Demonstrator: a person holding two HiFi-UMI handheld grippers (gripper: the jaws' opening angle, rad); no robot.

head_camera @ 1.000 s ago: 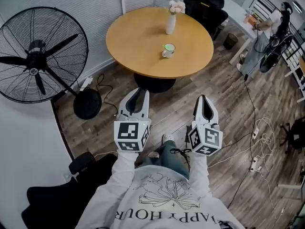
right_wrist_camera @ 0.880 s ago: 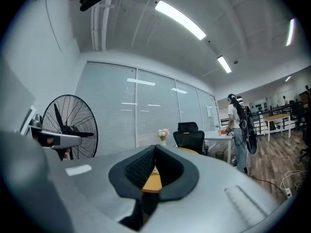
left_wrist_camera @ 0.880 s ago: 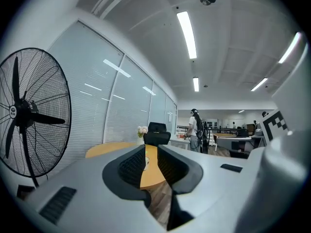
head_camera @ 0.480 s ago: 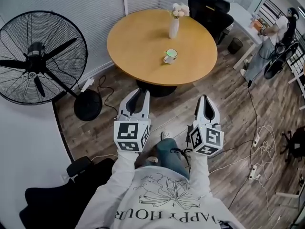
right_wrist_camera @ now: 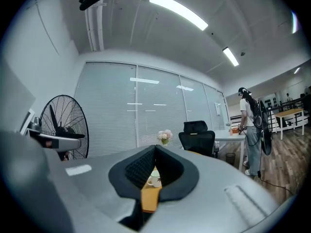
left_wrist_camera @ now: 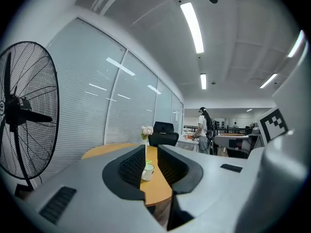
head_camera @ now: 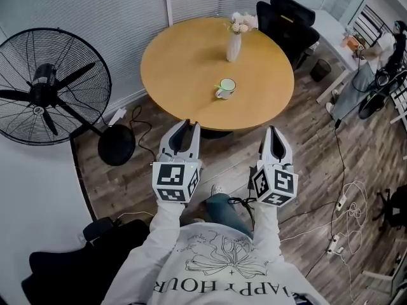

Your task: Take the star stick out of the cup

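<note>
The star stick [head_camera: 227, 84] in the cup [head_camera: 223, 90] shows only as a green spot. Left gripper [head_camera: 188, 126] fingers stand spread, empty; right gripper [head_camera: 273, 131] fingers pressed together.

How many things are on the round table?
2. A white cup sits near the front edge of the table. A vase of flowers stands behind it, nearer the far edge. Nothing else shows there.

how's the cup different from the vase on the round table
The cup is short and wide with a handle; the vase is tall and slim. The cup shows a green item at its top; the vase holds pale flowers. The cup stands closer to the near edge of the table than the vase. Both are white and upright.
</note>
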